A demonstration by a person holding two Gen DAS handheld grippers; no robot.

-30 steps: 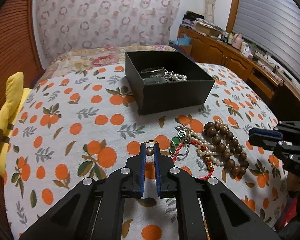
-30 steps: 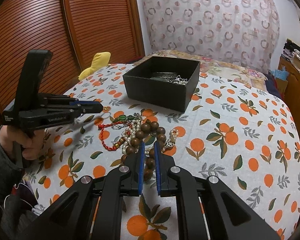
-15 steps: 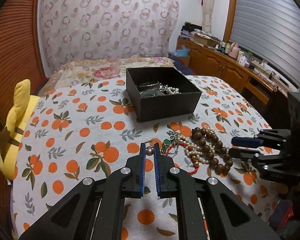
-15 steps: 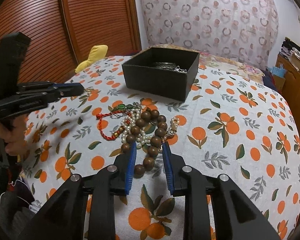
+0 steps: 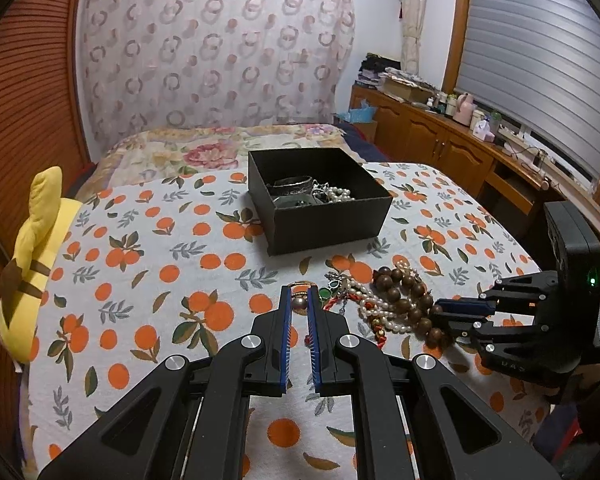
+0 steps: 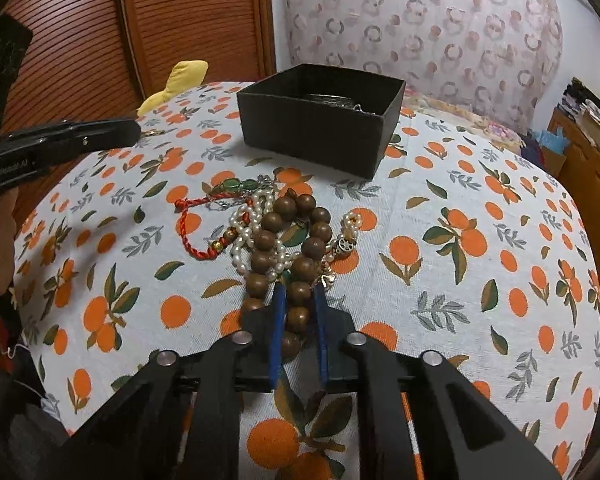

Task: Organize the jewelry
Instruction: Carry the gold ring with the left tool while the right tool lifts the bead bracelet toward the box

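Ring pinched, beads between closing jaws
My left gripper (image 5: 299, 296) clamps the ring (image 5: 299, 301); my right gripper (image 6: 299, 292) is closing, wooden bead bracelet (image 6: 296, 240) between its fingers.

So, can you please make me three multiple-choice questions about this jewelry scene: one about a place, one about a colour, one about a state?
1. Where does the wooden bead bracelet lie?
A. on the yellow toy
B. on the orange-print cloth
C. on the cabinet

2. What colour is the braided cord beside the pearls?
A. blue
B. white
C. red

3. In what state is the black box?
A. open, with jewelry inside
B. shut with a lid
C. open and empty

Key: 1 B, its beads rest on the cloth; 2 C, the cord is plainly red; 3 A, no lid, and the left wrist view shows pieces inside.
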